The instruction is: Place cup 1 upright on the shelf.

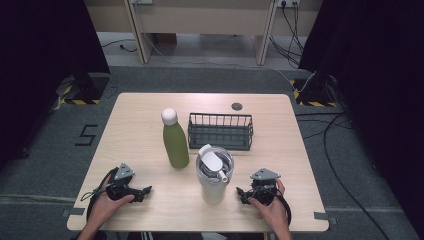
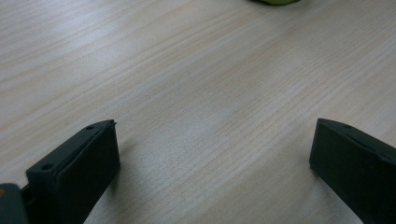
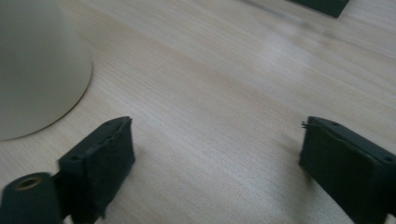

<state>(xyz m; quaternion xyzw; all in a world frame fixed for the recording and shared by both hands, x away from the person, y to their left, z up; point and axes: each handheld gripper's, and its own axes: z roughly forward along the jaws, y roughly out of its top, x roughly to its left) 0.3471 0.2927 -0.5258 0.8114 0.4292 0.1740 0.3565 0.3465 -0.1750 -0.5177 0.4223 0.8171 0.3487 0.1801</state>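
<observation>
Resting low on the pale wooden surface (image 1: 150,125), both tools sit with jaws spread wide and nothing between them.

Ahead of the two tools stands a dark wire basket (image 1: 220,131), its far corner cut off at the top edge of the right gripper view. Ahead of the left tool (image 1: 146,190) and a little toward the right one, the green bottle (image 1: 175,141) stands upright, long axis vertical, white cap up; in the left gripper view its base is a green sliver cut off at the top edge. Just beside the right tool (image 1: 239,191), between it and the left one, the white tumbler (image 1: 214,176) stands upright, lid on top, flip tab raised; in the right gripper view its wall is blurred and cropped at the left.
</observation>
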